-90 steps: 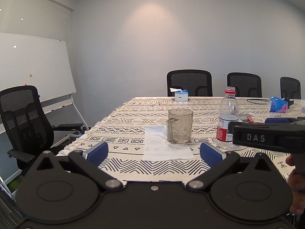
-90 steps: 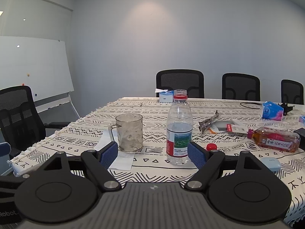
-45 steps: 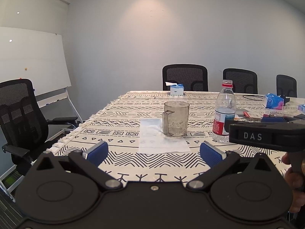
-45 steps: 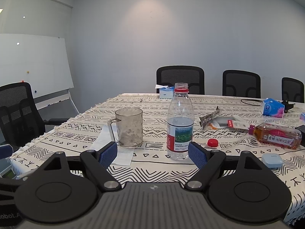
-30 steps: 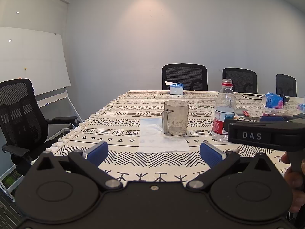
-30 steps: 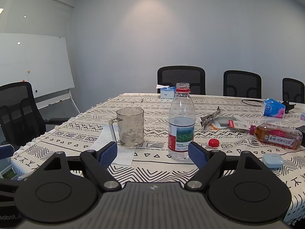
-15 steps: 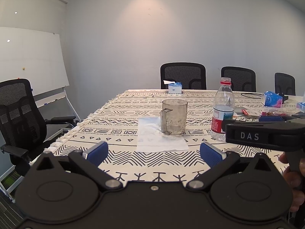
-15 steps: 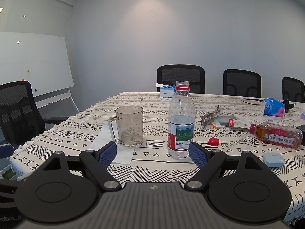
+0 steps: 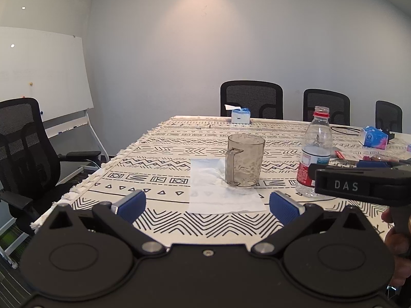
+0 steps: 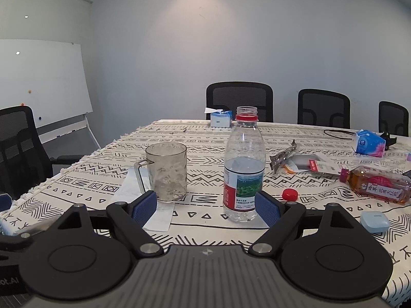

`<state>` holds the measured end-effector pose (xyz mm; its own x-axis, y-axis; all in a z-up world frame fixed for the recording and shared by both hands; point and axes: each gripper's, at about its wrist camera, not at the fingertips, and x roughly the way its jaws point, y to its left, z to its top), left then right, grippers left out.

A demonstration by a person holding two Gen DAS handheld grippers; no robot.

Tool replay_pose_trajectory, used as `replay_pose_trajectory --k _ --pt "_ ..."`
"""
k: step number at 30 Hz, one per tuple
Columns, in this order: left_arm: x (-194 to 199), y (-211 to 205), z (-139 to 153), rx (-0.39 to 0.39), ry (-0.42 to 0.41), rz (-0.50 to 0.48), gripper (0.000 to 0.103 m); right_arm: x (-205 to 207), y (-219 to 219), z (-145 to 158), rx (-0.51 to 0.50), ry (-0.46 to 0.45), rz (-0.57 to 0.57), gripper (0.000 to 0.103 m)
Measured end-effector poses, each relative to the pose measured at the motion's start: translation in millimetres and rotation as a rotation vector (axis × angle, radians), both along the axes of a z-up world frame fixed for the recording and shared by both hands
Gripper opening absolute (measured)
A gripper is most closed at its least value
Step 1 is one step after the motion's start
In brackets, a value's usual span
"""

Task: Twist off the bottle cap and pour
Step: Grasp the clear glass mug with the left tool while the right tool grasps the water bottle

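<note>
A clear water bottle (image 10: pixel 243 164) with a red neck ring and no cap stands upright on the patterned tablecloth; it also shows in the left wrist view (image 9: pixel 315 151). Its red cap (image 10: pixel 290 194) lies on the cloth to its right. A clear grey handled cup (image 10: pixel 167 172) stands on a white tissue left of the bottle, seen too in the left wrist view (image 9: pixel 245 159). My right gripper (image 10: pixel 205 208) is open and empty, short of the bottle and cup. My left gripper (image 9: pixel 206 205) is open and empty, short of the tissue (image 9: pixel 221 192).
A tea bottle (image 10: pixel 376 183) lies on its side at the right, with snack wrappers (image 10: pixel 298 160), a blue tissue pack (image 10: pixel 368 142) and a small pale blue case (image 10: pixel 374 221). A tissue box (image 10: pixel 221 118) sits at the far edge. Office chairs ring the table; a whiteboard stands left.
Both grippers have drifted slightly back and to the side, so the cup and bottle shift a little in view. Both stay open and empty; nothing on the table has moved.
</note>
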<state>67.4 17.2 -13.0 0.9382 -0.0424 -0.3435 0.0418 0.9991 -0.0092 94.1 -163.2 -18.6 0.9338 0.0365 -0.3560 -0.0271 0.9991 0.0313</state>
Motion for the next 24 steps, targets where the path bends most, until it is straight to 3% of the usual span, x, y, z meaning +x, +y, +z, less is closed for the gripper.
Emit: replay_pose_trajectory --k 5,10,16,24 --pt "30.5 5.1 -3.8 -0.021 0.027 0.004 0.103 25.2 -8.9 -6.4 -0.017 0.008 -0.061 0.087" --pt "70.0 4.8 -8.0 -0.033 0.051 -0.021 0.103 51.3 -25.2 -13.2 -0.027 -0.005 -0.125 0.099" --pt "125.8 4.8 -16.9 -0.059 0.086 -0.050 0.103 79.6 -34.5 -18.6 -0.033 -0.017 -0.120 0.100" --pt "184.2 -13.9 -25.8 -0.033 0.114 -0.129 0.103 117.4 -47.0 -25.8 -0.040 -0.032 -0.112 0.100"
